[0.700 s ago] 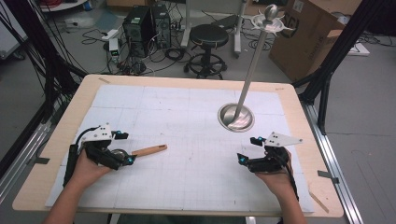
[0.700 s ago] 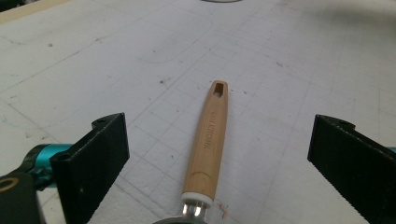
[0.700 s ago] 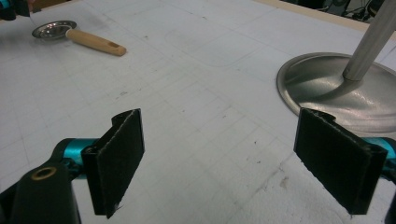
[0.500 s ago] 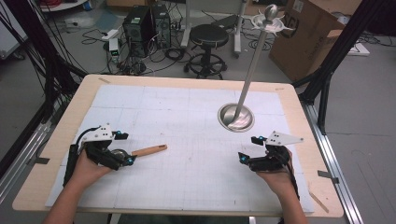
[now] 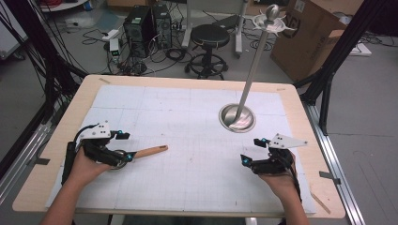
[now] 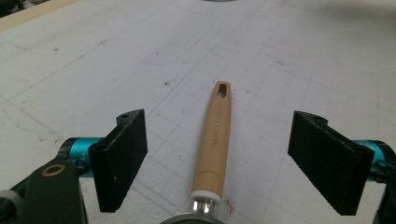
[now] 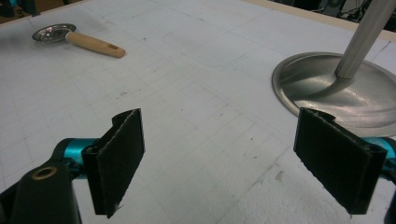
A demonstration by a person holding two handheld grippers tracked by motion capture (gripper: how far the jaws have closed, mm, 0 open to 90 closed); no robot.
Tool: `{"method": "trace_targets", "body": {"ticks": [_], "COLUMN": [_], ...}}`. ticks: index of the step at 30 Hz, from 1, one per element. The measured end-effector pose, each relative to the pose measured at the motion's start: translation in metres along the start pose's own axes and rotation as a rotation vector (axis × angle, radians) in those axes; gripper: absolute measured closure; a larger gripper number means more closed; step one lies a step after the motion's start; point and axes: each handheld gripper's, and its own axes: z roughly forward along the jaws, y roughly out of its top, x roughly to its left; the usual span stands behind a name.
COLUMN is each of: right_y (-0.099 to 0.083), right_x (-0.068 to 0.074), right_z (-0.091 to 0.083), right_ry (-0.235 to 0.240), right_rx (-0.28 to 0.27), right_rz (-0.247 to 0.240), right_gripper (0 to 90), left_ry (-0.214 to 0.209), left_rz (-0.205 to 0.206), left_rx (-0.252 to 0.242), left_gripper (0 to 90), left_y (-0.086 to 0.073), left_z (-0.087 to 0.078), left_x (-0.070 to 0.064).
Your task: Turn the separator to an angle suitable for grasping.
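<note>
A utensil with a wooden handle (image 5: 151, 151) and a round metal head lies on the white gridded mat (image 5: 187, 122) at the front left. My left gripper (image 5: 128, 147) stands open over its head end. The handle (image 6: 215, 135) runs forward between the two jaws, which do not touch it, and the metal head (image 6: 196, 217) shows at the bottom edge. At the front right, my right gripper (image 5: 249, 150) is open and holds nothing. In the right gripper view, the gripper (image 7: 229, 163) points across the mat, with the utensil (image 7: 79, 39) far off at the upper left.
A metal stand with a round base (image 5: 237, 118) and a tall leaning pole (image 5: 253, 61) is on the mat just beyond my right gripper; its base (image 7: 336, 88) lies close ahead of the right jaw. The wooden table edge (image 5: 187, 80) frames the mat.
</note>
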Motion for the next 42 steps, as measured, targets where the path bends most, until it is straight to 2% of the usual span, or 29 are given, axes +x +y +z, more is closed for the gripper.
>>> {"method": "trace_targets", "body": {"ticks": [5, 12, 14, 16, 17, 18, 22, 25, 28, 30, 35, 42], "right_y": [-0.002, -0.002, -0.003, -0.003, -0.003, -0.003, -0.003, -0.003, -0.003, -0.003, -0.003, -0.005], "right_x": [0.001, 0.0, -0.001, -0.001, 0.0, 0.0, 0.001, 0.0, 0.0, 0.0, 0.001, 0.001], "right_z": [0.005, 0.003, 0.004, 0.005, 0.006, 0.006, 0.008, 0.008, 0.008, 0.01, 0.012, 0.012], "right_ry": [0.001, -0.002, 0.001, 0.0, 0.002, 0.002, 0.006, 0.003, 0.01, 0.012, 0.021, 0.025], "right_rx": [0.031, 0.025, 0.024, 0.033, 0.036, 0.035, 0.042, 0.042, 0.044, 0.052, 0.061, 0.065], "right_rz": [-0.011, -0.002, -0.006, -0.008, -0.003, -0.008, -0.011, -0.008, -0.004, -0.004, -0.011, 0.0], "right_gripper": [15.1, 15.2, 15.1, 15.1, 15.2, 15.1, 15.2, 15.2, 15.2, 15.2, 15.2, 15.2], "left_ry": [-0.001, 0.026, 0.035, 0.046, 0.046, 0.06, 0.04, 0.041, 0.037, 0.033, 0.02, 0.018], "left_rz": [0.006, 0.027, 0.038, 0.067, 0.067, 0.099, 0.115, 0.119, 0.1, 0.099, 0.096, 0.097], "left_rx": [0.036, 0.098, 0.131, 0.181, 0.181, 0.224, 0.269, 0.294, 0.31, 0.361, 0.442, 0.492], "left_gripper": [24.3, 28.6, 29.8, 31.1, 31.7, 32.1, 35.0, 36.8, 38.7, 41.1, 43.2, 47.2], "left_y": [-0.001, 0.0, 0.001, 0.004, 0.004, 0.009, 0.014, 0.016, 0.018, 0.022, 0.024, 0.024], "left_z": [0.003, 0.007, 0.009, 0.011, 0.011, 0.013, 0.018, 0.019, 0.019, 0.02, 0.028, 0.035], "left_x": [-0.001, -0.002, -0.003, -0.004, -0.004, -0.006, -0.009, -0.009, -0.007, -0.005, -0.005, -0.002]}}
